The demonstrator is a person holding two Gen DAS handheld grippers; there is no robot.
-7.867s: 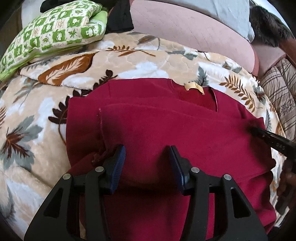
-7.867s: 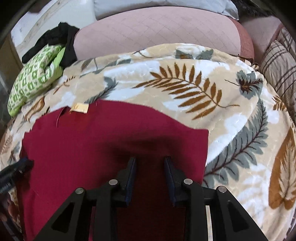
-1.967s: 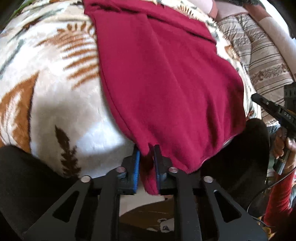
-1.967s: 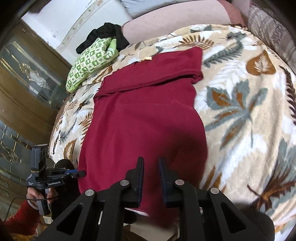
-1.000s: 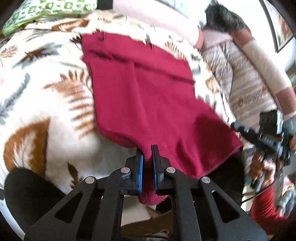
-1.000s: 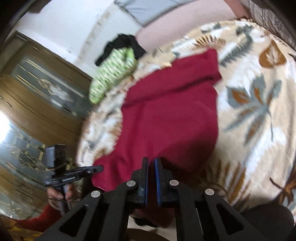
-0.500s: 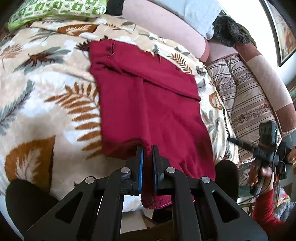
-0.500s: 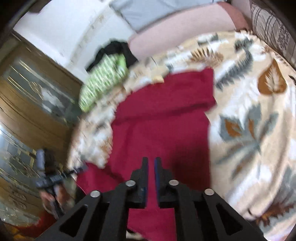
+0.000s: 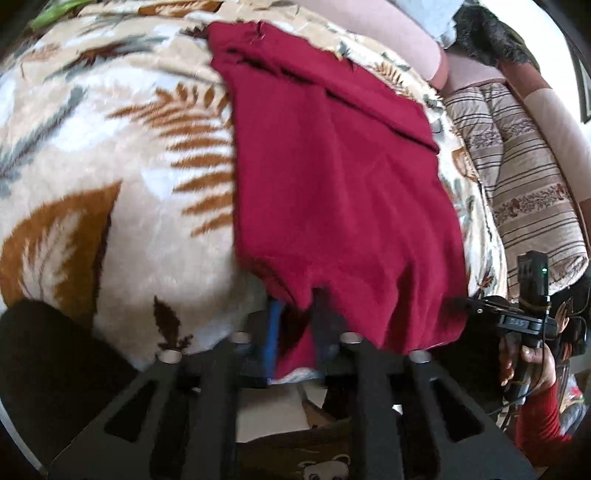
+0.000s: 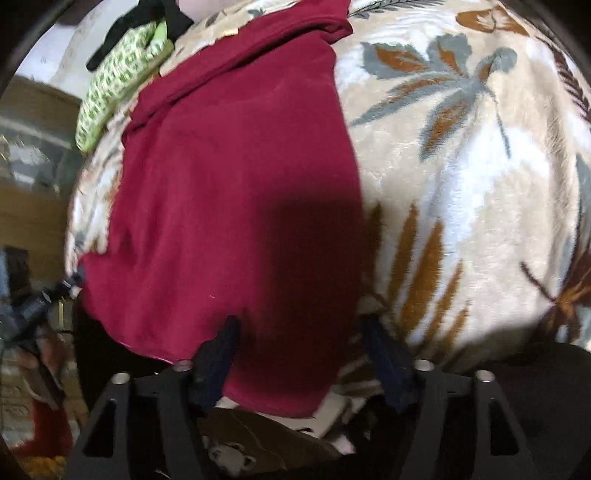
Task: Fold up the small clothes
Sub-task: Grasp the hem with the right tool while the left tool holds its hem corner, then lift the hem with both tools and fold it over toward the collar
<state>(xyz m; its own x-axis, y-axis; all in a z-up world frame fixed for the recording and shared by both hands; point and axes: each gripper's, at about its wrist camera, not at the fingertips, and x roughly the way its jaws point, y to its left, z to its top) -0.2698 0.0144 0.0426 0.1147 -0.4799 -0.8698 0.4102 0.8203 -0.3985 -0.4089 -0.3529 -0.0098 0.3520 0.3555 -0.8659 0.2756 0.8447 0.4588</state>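
A dark red garment [image 9: 332, 177] lies flat on the leaf-patterned blanket [image 9: 110, 184], its top part folded over at the far end and its hem hanging over the near edge. My left gripper [image 9: 297, 317] is at the hem's left corner. Its jaws are opening and stand slightly apart, with loose red cloth between them. In the right wrist view the same garment [image 10: 229, 177] fills the left half. My right gripper [image 10: 301, 339] is opening wide, and the hem's right corner lies slack between its fingers without touching the pads. Each gripper also shows at the edge of the other's view, held in a hand.
A green patterned pillow [image 10: 114, 77] and a black cloth [image 10: 147, 18] sit at the blanket's far left. A striped cushion [image 9: 524, 177] and a pink cushion [image 9: 399, 33] border the far right. Dark rounded shapes [image 9: 44, 362] flank the near edge, with floor below.
Both grippers have sunk toward the blanket's near edge. Their jaws, shut on the red hem before, now stand apart, the right much wider. The hem has dropped over the edge.
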